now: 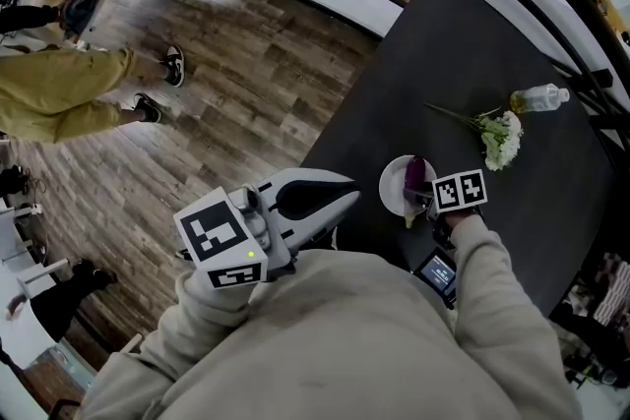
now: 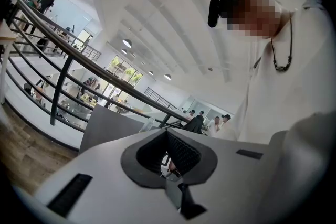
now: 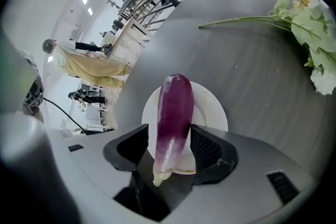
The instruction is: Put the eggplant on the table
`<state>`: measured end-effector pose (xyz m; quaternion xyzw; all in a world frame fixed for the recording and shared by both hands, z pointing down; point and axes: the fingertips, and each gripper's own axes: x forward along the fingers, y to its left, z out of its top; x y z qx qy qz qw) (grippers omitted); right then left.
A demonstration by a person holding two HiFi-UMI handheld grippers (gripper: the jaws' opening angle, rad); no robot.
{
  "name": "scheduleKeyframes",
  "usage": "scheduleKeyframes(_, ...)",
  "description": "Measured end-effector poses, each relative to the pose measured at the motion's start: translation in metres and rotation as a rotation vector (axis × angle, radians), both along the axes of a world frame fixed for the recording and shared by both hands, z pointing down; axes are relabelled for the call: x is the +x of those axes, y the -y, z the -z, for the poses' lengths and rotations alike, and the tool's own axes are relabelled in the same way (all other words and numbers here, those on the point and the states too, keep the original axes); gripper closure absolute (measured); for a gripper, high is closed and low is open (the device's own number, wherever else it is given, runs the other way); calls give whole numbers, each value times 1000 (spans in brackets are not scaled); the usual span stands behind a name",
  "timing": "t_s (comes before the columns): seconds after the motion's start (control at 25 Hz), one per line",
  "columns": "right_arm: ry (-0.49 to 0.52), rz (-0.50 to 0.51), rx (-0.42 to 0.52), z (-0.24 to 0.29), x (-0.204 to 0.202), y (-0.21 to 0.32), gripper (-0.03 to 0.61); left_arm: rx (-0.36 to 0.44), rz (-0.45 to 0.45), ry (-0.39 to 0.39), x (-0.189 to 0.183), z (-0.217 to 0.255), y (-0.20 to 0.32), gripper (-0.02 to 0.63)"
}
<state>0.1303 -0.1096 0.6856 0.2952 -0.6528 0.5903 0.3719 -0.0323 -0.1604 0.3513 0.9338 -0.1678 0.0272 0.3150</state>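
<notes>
one long purple eggplant [image 3: 173, 113] lies on one round white plate [image 3: 212, 113], between the released right gripper [image 3: 169, 132]. the left gripper [image 2: 168, 135] is clenched empty.

Two claws: left claw [image 1: 340, 195], right claw [image 3: 169, 147]. One eggplant [image 3: 173, 113], between right claw's jaws. One plate [image 3: 212, 113], beneath that claw. One flower bunch [image 3: 310, 29], beyond it, rightward. One bottle [image 1: 539, 98], farther beyond. One table [image 1: 472, 34].

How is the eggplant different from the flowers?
The eggplant is purple and smooth; the flowers are white with green stems. The eggplant lies on a white plate; the flowers lie straight on the dark table. Both are lying down.
</notes>
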Motion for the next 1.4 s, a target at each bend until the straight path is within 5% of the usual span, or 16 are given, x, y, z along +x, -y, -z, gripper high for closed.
scheduleKeyframes(0.84, 27, -125, 120, 52, 13, 12, 331, 66, -162, -10, 32, 20, 6, 609)
scheduleKeyframes(1.08, 212, -328, 232, 109, 16, 38, 331, 96, -244, -23, 59, 29, 8, 609)
scheduleKeyframes(1.4, 362, -448, 435, 202, 33, 55, 333, 149, -356, -61, 96, 52, 9, 609)
